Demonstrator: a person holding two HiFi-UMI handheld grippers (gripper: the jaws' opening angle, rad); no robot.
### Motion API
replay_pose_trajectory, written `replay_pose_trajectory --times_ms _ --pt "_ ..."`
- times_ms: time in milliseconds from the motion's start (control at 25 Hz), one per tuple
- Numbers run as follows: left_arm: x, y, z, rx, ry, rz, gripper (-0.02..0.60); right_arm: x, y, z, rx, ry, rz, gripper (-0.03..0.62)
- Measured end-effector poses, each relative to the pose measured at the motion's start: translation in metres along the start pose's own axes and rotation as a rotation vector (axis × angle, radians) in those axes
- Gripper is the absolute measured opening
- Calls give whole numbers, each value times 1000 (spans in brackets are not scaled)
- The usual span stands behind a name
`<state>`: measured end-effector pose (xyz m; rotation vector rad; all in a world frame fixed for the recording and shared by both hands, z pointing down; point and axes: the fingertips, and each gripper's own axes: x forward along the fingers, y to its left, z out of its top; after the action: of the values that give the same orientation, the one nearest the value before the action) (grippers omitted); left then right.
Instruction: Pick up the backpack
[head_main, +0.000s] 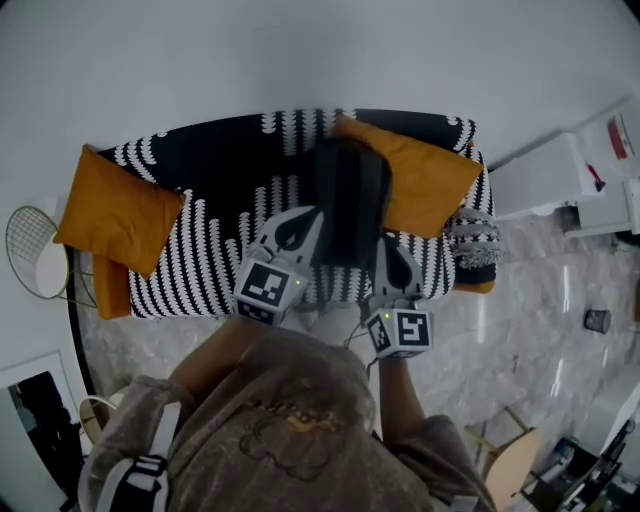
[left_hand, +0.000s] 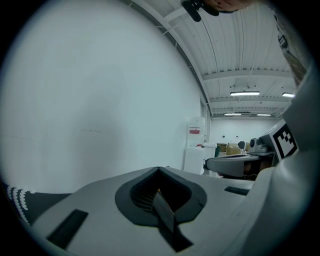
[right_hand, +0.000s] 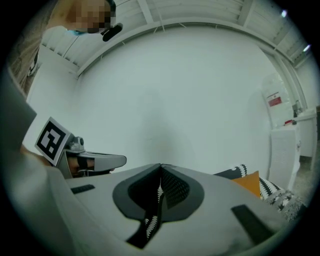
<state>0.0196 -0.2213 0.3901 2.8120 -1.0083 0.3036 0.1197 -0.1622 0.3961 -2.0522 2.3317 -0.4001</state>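
The dark grey backpack (head_main: 348, 205) lies over the middle of the black-and-white patterned sofa (head_main: 200, 250) in the head view. My left gripper (head_main: 293, 232) is at its left side and my right gripper (head_main: 398, 262) at its lower right, both pointing toward the sofa back. Both pairs of jaws are closed, tips together. In the left gripper view (left_hand: 159, 172) a narrow grey strip shows in the seam of the jaws; I cannot tell what it is. The right gripper view (right_hand: 160, 167) shows sofa pattern through the gap below the tips. Neither gripper view shows the backpack.
Orange cushions lie at the sofa's left (head_main: 115, 210) and right (head_main: 420, 175), the right one also in the right gripper view (right_hand: 250, 182). A white wall stands behind. White cabinets (head_main: 570, 180) are at the right, a wire stool (head_main: 35, 250) at the left, and marble floor (head_main: 520, 320) in front.
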Motion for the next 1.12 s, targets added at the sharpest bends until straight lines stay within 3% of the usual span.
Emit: replay_pose_trajectory --times_ms 280,320,360,440,480,520,720,1120 --pt "50 30 -14 -26 31 43 3 55 -32 0 -5 2 24 6" --pt "57 33 -17 -40 43 41 25 62 -37 -3 0 9 27 6" --pt "64 34 -22 -56 55 38 99 68 -42 -6 6 20 33 17" --pt "77 38 -32 -85 81 40 218 84 -51 -20 31 63 54 151" --pt "83 41 -39 -96 96 47 252 91 -57 -30 43 90 62 254" --pt "89 43 -47 -105 112 57 282 98 -63 -40 48 114 63 316" --pt "121 60 -100 -144 186 108 370 129 -97 -95 71 200 45 352" --pt "179 86 -235 -200 319 175 376 177 -144 -227 96 358 65 365"
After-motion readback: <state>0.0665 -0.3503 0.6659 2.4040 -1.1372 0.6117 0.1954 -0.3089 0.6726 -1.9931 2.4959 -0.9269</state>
